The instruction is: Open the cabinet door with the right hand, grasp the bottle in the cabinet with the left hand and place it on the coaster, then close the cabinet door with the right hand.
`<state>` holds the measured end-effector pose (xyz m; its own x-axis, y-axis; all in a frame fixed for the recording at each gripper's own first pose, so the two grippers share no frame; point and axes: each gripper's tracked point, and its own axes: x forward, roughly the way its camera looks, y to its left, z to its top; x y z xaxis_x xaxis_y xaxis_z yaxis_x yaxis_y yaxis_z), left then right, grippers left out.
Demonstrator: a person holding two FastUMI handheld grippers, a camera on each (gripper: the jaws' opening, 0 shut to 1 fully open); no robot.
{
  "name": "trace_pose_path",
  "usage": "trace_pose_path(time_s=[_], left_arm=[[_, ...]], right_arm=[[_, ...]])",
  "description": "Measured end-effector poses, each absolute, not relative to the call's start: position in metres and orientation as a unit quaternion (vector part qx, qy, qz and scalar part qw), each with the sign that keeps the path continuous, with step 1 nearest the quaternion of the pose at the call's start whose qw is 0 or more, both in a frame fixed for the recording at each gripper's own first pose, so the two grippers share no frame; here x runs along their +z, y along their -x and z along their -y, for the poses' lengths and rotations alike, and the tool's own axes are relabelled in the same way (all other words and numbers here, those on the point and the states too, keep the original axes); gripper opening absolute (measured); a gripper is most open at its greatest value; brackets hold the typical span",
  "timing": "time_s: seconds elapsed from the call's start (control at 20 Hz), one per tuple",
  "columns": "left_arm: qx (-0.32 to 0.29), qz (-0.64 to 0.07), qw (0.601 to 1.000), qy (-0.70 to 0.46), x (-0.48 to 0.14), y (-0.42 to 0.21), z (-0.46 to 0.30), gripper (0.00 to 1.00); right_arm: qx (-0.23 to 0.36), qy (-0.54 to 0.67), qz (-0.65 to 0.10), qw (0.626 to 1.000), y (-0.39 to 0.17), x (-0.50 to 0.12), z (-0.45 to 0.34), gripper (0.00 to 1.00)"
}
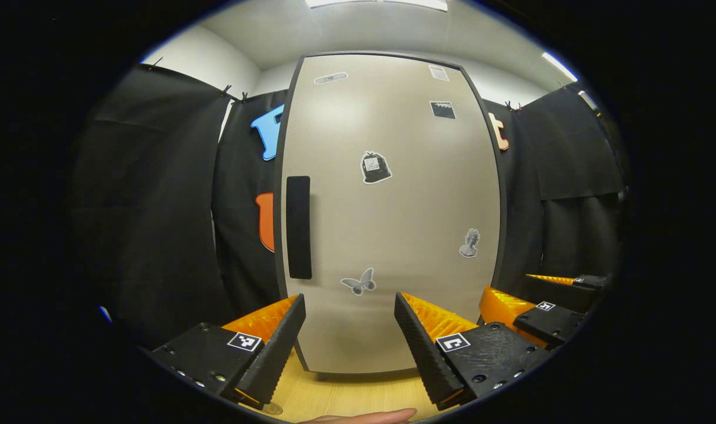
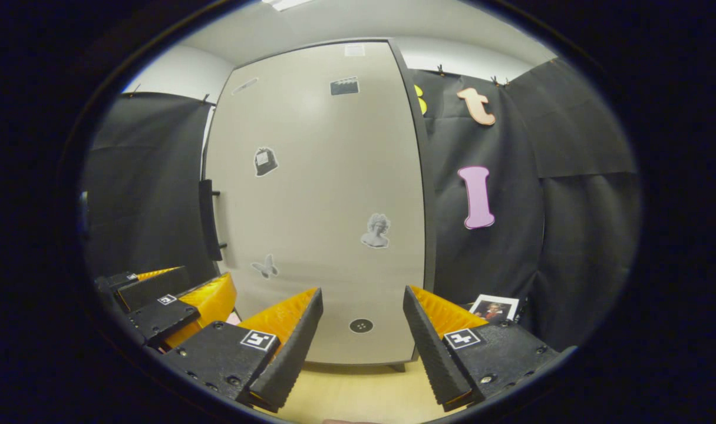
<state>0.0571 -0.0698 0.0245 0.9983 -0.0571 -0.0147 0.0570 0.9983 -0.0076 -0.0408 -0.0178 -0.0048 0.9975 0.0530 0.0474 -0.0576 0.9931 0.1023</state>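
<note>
- Left gripper (image 1: 349,330): fingers spread apart, nothing between them, held above the wooden desk (image 1: 358,397).
- Right gripper (image 2: 362,324): fingers likewise spread and empty; it also appears just right of the left gripper in the left gripper view.
- Cabinet door (image 1: 393,224) stands closed straight ahead, its dark handle (image 1: 299,227) along the left edge.
- Stickers dot the door; a small photo (image 2: 494,308) sits right of the cabinet.

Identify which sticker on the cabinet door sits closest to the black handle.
The butterfly sticker, low on the cabinet door, just right of the handle's lower end; the bag, bust and clapperboard stickers lie farther right.
</note>
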Motion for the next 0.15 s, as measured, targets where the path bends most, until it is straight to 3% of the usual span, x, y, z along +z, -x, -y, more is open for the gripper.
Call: trace_pose_path(time_s=[0.15], left_arm=[[-0.029,-0.006,1.0,-0.001,0.0241,-0.0589,0.0701,0.92]], right_arm=[[0.026,-0.057,0.016,0.998,0.0405,-0.0086,0.0208,0.89]])
